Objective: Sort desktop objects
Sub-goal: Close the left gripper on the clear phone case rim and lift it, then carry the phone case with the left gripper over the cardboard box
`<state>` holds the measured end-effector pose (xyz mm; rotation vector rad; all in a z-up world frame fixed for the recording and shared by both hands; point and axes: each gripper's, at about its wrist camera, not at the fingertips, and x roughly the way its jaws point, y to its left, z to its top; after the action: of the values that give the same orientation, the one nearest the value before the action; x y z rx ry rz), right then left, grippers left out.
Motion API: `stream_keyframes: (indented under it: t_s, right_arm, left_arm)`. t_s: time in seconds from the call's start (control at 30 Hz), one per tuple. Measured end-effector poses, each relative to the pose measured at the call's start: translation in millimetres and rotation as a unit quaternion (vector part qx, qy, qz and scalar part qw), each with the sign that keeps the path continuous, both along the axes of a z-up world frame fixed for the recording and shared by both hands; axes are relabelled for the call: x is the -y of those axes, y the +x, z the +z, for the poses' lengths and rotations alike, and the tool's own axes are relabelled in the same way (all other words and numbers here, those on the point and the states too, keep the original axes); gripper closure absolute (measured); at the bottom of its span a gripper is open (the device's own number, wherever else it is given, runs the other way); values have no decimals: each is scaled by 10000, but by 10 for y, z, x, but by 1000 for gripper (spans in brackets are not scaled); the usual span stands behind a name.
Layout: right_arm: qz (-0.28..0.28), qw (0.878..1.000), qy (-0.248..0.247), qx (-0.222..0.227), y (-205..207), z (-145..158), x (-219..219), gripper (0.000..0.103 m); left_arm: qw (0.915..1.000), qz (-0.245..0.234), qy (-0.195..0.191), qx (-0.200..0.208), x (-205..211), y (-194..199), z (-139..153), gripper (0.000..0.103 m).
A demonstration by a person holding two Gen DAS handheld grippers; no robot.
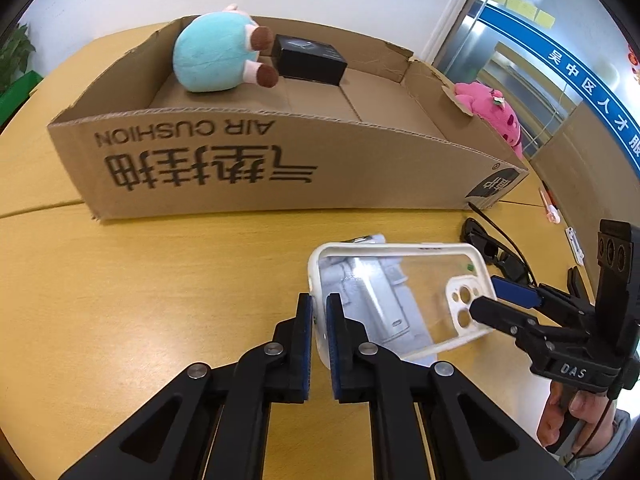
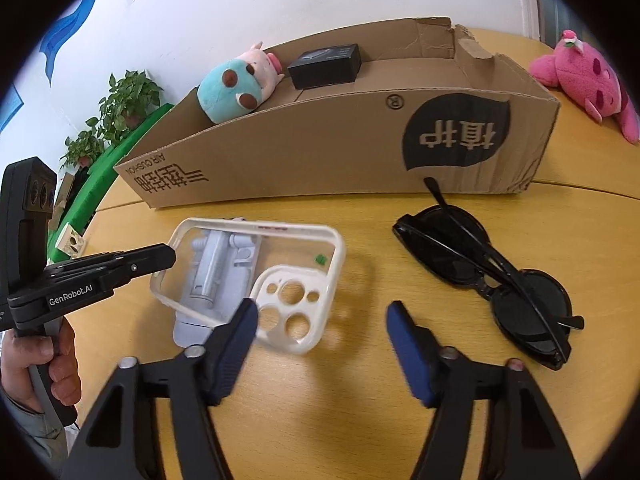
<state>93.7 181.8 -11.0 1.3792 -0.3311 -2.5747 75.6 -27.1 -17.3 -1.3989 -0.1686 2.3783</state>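
Observation:
A clear phone case (image 1: 400,292) with a white rim lies on the wooden table over a pale grey stand (image 2: 188,328). My left gripper (image 1: 319,314) is shut on the case's near rim, one pad on each side. In the right wrist view the left gripper (image 2: 170,256) reaches the case (image 2: 280,274) from the left. My right gripper (image 2: 320,334) is open around the case's camera-hole end, its right pad well clear of the rim. From the left wrist view the right gripper (image 1: 498,300) straddles that same end. Black sunglasses (image 2: 480,276) lie folded to the right.
A long cardboard box (image 1: 280,160) stands behind, holding a teal plush (image 1: 212,56) and a small black box (image 1: 308,60). A pink plush (image 2: 584,76) lies past the box's right end. A pen (image 1: 548,204) rests near the table edge. Potted plants (image 2: 124,104) stand far left.

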Motion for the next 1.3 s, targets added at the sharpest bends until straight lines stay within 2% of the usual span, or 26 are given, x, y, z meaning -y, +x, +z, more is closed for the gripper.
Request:
stream_keyframes:
  t_s: [0.07,0.1,0.17,0.37,0.5,0.73,1.03,1.17,1.3]
  right_arm:
    - [28,10000,62,9,-23,-3,46,63]
    - [45,9999,94,17,-29,-5,69,73]
    - [135,9999,100,35,-46,-17,120,82]
    - [121,9996,224,-91,-3,23,173,83]
    - [57,9992,295,-250,23,116,165,86]
    - [42,9934,541,-1012,19,595,183,89]
    - [-101,9759,749,-2046,-291,1495,113,91]
    - [-47,9705,763,-2288,-497,1728,161,91]
    - [104,9697,754,-2320,-795,1801,278,91]
  left_arm:
    - [10000,30,38,-4,37,21,-4,98]
    - [10000,31,55,-21,43,29,0,98]
    - [10000,45,66,-47,47,37,9,98]
    - [9999,55,54,-82,75,50,16,98]
    - [9996,53,21,-282,58,83,142,98]
    - [9957,103,31,-921,76,-40,674,98]
    - [9816,2,-4,-1908,60,-380,1544,99]
    - [9771,99,66,-2127,198,-591,1774,99]
    - [9750,268,-29,-2204,373,-806,1853,99]
